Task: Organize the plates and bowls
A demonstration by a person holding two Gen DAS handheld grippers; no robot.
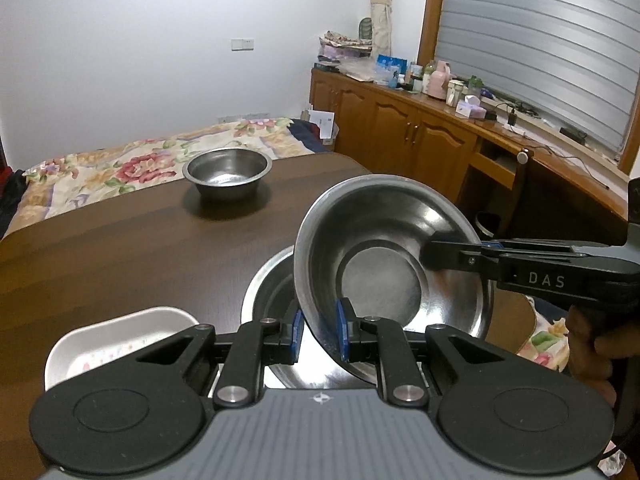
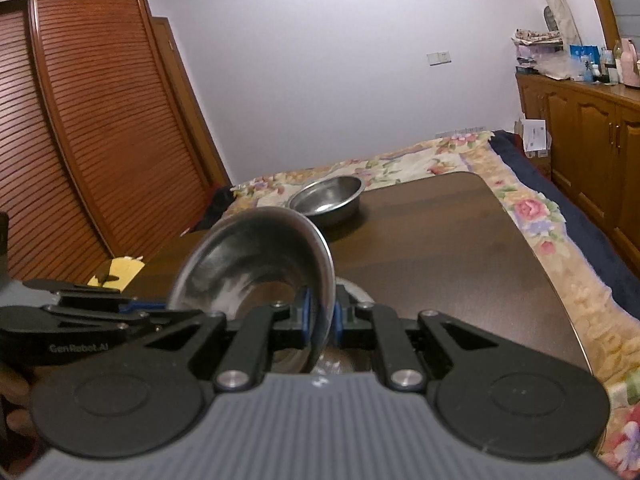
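A tilted steel bowl hangs above a steel plate on the brown table. My right gripper is shut on the bowl's rim; it also shows in the left wrist view at the bowl's right edge. My left gripper straddles the bowl's near rim with a wide gap between its pads, so it is open. A second steel bowl stands upright at the table's far side, also in the right wrist view.
A white dish lies at the near left of the table. A bed with a floral cover lies beyond the table. Wooden cabinets with clutter stand at the right, a wardrobe at the left.
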